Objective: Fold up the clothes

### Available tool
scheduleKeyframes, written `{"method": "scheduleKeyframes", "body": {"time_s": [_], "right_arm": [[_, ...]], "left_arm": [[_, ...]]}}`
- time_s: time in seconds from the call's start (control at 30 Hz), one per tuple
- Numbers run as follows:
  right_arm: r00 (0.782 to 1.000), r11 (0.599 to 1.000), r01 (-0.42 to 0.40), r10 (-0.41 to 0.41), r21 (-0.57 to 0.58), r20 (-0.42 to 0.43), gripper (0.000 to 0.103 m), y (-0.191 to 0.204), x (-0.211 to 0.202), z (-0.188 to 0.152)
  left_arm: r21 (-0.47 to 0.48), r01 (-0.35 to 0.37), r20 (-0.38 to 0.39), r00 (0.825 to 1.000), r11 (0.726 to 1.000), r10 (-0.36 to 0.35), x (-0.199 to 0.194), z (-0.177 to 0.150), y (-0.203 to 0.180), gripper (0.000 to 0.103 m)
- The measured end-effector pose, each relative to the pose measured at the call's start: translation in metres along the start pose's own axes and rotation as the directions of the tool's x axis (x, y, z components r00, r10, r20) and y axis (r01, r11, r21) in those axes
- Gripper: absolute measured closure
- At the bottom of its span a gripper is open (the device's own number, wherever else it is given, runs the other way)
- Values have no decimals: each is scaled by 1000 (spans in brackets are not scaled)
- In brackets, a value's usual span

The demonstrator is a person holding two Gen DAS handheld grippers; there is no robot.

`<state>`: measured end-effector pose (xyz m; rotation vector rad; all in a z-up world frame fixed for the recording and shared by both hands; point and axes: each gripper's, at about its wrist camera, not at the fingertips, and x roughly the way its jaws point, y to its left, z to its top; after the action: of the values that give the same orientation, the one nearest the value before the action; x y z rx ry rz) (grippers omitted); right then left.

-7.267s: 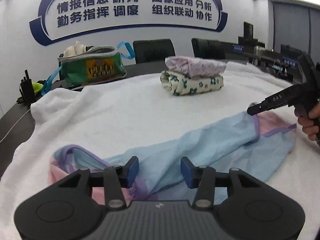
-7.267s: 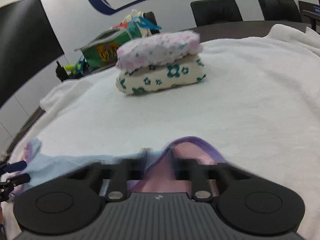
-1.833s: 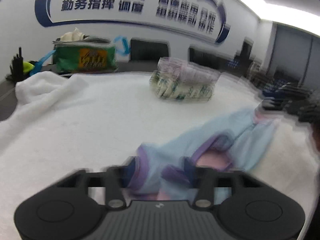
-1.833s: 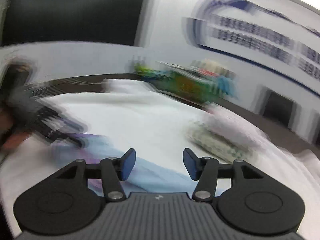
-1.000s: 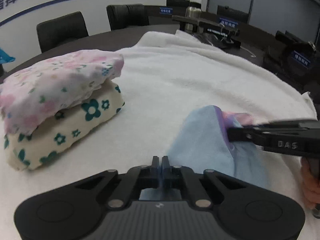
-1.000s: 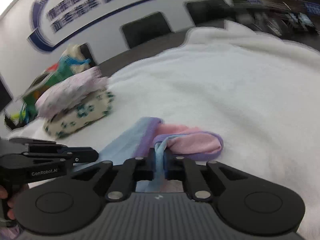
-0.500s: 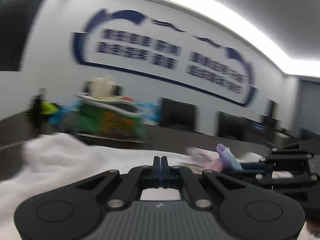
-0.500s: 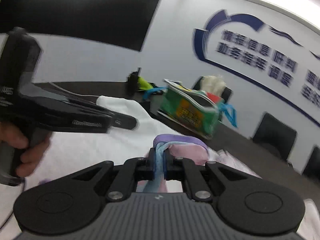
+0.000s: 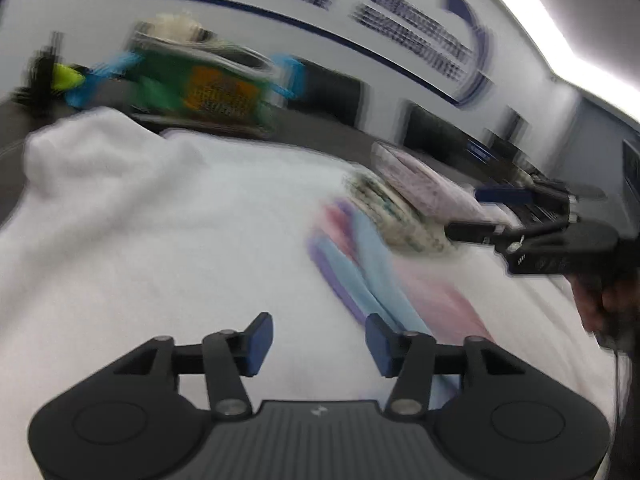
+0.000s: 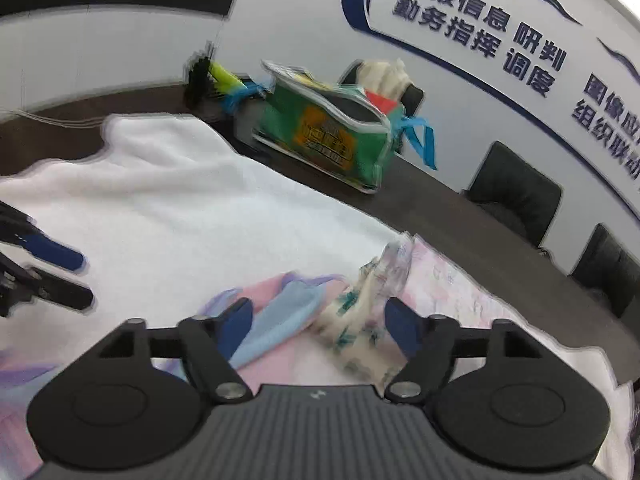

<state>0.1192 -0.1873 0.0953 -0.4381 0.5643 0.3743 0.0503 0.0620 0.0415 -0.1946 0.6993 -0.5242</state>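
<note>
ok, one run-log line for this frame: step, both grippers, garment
step: release after fold | left gripper: opening, nothing between pads | right gripper: opening, clear of cloth | blue-pink garment: on white towel beside folded stack

Bright, even indoor light comes from a white ceiling strip [image 9: 532, 12] glaring at two o'clock in the left wrist view, leaving almost no shadows on the fluffy white towel [image 9: 168, 240]. Motion blur smears that view, worst on the green zippered fabric bag [image 9: 200, 88] at eleven o'clock. The right wrist view is sharper, though fisheye distortion bends the blue wall lettering [image 10: 480, 28] toward one o'clock.
</note>
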Motion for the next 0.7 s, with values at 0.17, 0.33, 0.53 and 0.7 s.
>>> {"method": "scheduleKeyframes", "body": {"time_s": [0.17,0.33,0.53,0.7], "right_arm": [[960,963,-265,269,-55,84,26,58,-84,-69],[939,937,-321,334,-138,83,26,124,-101,-94],[965,963,-235,248,-128,88,21,165,-75,-75],[944,944,-330,329,6,38,58,154,-33,-79]], "left_arm": [[120,59,-37,998,991,-55,-18,-41,-28,42],[-34,-74,50,996,997,76,-47,-42,-7,48],[-157,-163,168,968,974,189,-97,-48,10,47],[-207,-198,192,952,958,239,-119,-72,3,46]]}}
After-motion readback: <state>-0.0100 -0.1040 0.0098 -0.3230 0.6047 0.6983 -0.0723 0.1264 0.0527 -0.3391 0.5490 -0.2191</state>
